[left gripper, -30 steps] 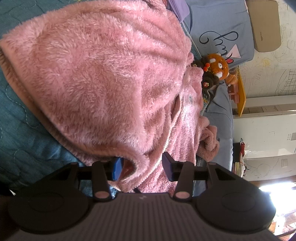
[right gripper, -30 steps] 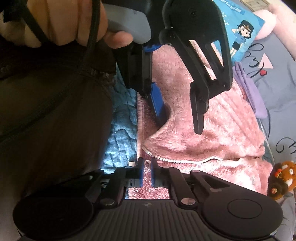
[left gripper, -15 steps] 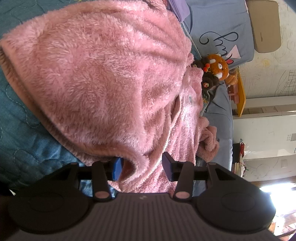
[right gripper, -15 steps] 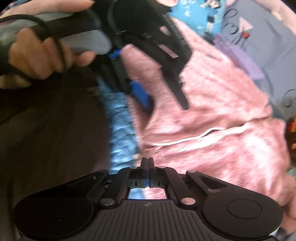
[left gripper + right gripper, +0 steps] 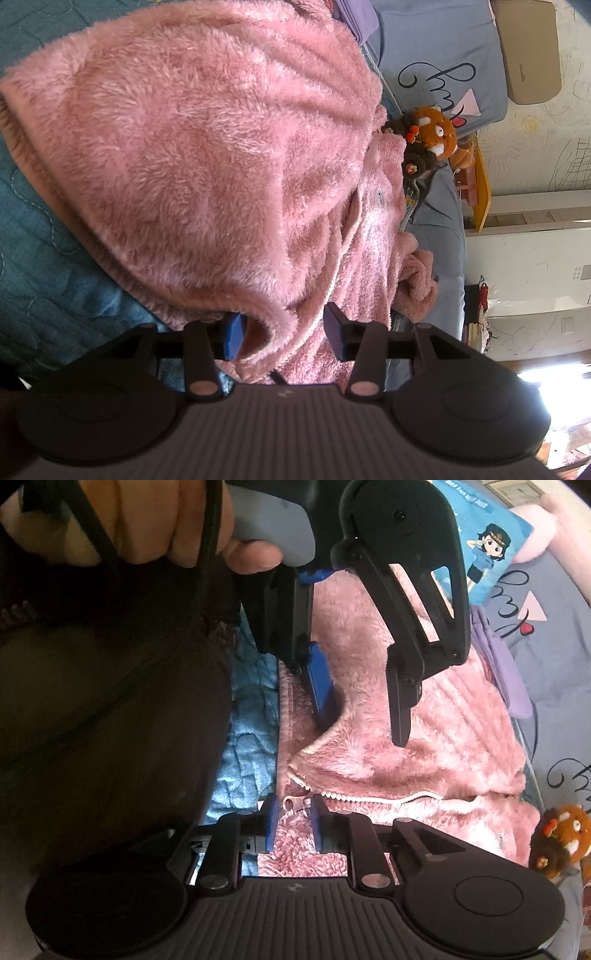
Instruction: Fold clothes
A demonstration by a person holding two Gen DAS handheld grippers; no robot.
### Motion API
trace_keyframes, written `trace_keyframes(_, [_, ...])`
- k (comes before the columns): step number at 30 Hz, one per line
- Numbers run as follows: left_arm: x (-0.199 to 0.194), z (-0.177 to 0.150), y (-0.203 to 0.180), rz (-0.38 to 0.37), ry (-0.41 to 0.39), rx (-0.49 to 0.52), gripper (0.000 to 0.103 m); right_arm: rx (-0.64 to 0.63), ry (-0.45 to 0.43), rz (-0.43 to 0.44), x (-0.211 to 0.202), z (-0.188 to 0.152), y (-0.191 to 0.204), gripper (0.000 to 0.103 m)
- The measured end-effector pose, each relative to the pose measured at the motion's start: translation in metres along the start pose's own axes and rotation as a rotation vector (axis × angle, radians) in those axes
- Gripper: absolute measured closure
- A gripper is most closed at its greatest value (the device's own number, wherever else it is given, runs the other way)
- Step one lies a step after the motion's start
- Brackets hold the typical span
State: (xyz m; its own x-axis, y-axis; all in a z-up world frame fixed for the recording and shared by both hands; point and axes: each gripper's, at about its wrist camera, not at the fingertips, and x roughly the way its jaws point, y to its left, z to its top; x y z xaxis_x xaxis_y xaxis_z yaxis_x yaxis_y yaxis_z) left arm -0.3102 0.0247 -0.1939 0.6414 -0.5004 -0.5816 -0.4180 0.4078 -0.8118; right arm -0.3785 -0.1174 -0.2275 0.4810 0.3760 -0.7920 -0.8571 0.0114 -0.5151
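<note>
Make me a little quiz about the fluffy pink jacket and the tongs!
1. True or false: the right tongs are clamped tight on the zipper pull.
2. Which lies under the pink fleece jacket? A) a teal quilted blanket B) a wooden floor C) a white towel
3. What do the left tongs have between their fingers?

Key
1. False. The right tongs have just been opening; the zipper pull sits between the fingers, but they do not press on it.
2. A, the teal quilted blanket.
3. A folded edge of the jacket, with the blue finger tucked under the fold. The tongs stand apart.
</note>
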Motion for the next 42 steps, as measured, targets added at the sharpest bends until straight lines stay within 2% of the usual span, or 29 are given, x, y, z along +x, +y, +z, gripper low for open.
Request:
trace_keyframes(4, [0.0, 0.0, 0.0, -0.002, 0.001, -0.001, 0.053, 0.0, -0.005, -0.013, 0.001, 0.0, -0.004, 0.082])
trace_keyframes(6, [0.0, 0.0, 0.0, -0.002, 0.0, -0.002, 0.053, 0.009, -0.005, -0.013, 0.0, 0.0, -0.004, 0.091])
trace_keyframes(8, [0.0, -0.001, 0.0, -0.002, 0.001, -0.002, 0.053, 0.018, -0.005, -0.014, 0.0, 0.001, -0.004, 0.096])
trace_keyframes(14, [0.0, -0.001, 0.0, -0.003, 0.001, -0.001, 0.053, 0.04, -0.004, -0.064, -0.006, -0.001, -0.007, 0.096])
trace_keyframes(19, [0.0, 0.0, 0.001, -0.002, 0.003, 0.001, 0.053, 0.059, 0.009, -0.069, -0.003, -0.005, -0.011, 0.096])
trace_keyframes(27, [-0.001, -0.001, 0.001, -0.002, 0.004, 0.001, 0.053, 0.01, -0.01, -0.04, 0.001, -0.002, -0.006, 0.097])
trace_keyframes(30, [-0.001, -0.001, 0.001, -0.002, 0.004, 0.001, 0.053, 0.0, -0.015, -0.033, 0.002, -0.002, -0.006, 0.102])
trace_keyframes(35, [-0.001, -0.001, 0.001, -0.002, 0.004, 0.0, 0.053, 0.096, -0.005, 0.014, -0.006, -0.003, -0.014, 0.101])
trace_keyframes(38, [-0.001, -0.001, 0.001, -0.001, 0.004, 0.0, 0.053, 0.164, -0.007, 0.076, -0.011, -0.006, -0.017, 0.101])
trace_keyframes(42, [0.0, -0.001, 0.0, -0.001, 0.004, 0.001, 0.053, 0.188, -0.004, 0.112, -0.014, -0.009, -0.013, 0.101])
